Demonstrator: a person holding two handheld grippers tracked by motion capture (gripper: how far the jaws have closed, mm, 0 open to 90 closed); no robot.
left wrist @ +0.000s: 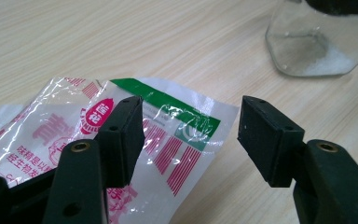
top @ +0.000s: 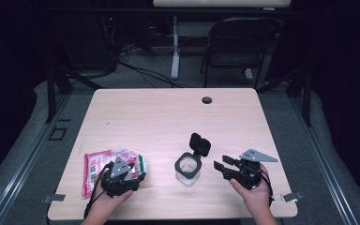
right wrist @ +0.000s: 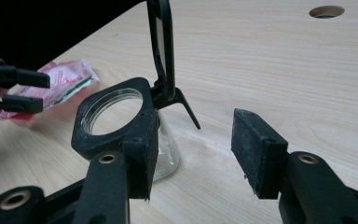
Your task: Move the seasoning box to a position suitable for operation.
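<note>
A clear glass jar (top: 188,168) with a black collar stands on the table, its black flip lid (top: 200,144) raised. A little white powder lies in its bottom (left wrist: 326,58). Red, white and green plastic packets (top: 96,169) lie at the front left. My left gripper (top: 132,171) hovers open over them, with the green-striped packet (left wrist: 168,140) under its spread jaws (left wrist: 191,126) and nothing pinched. My right gripper (top: 221,164) is open just right of the jar. In the right gripper view the jar's collar (right wrist: 91,137) sits behind the left jaw, outside the gap (right wrist: 196,140).
The wooden table (top: 168,117) has a round cable hole (top: 206,100) near its far edge. A black folding chair (top: 236,42) and a desk leg stand beyond it on the grey floor. In the right gripper view the left gripper (right wrist: 42,91) shows by the packets (right wrist: 70,77).
</note>
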